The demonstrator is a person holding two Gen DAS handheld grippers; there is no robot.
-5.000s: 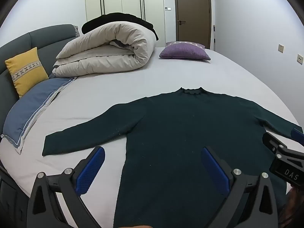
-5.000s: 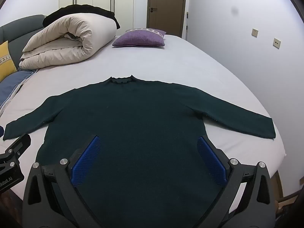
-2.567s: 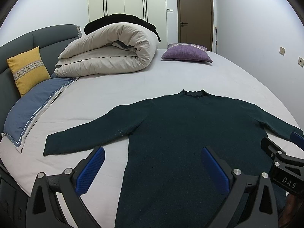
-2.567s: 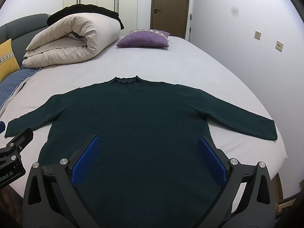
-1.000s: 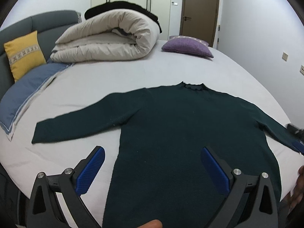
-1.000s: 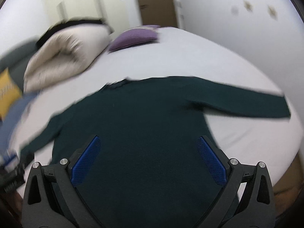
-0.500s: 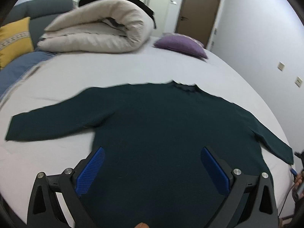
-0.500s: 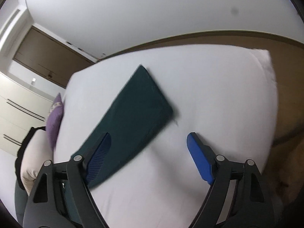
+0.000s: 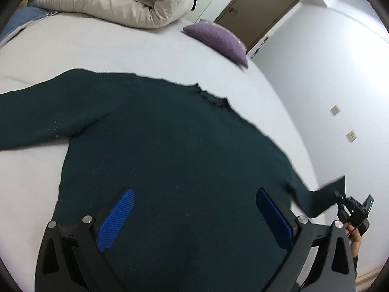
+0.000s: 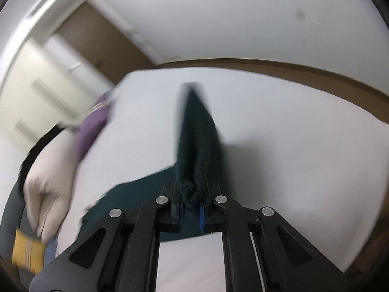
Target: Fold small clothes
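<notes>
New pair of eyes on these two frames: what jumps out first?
The dark green sweater fills the left wrist view, spread flat on the white bed, with the open left tongs hovering over its lower body. In the right wrist view, the right tongs are shut on a bunched sleeve end, lifted off the sheet. Behind, a rolled beige duvet and a purple cushion.

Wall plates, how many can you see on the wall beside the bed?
2: the upper wall plate and the lower wall plate sit one below the other on the wall past the bed's far side. More may be hidden.
</notes>
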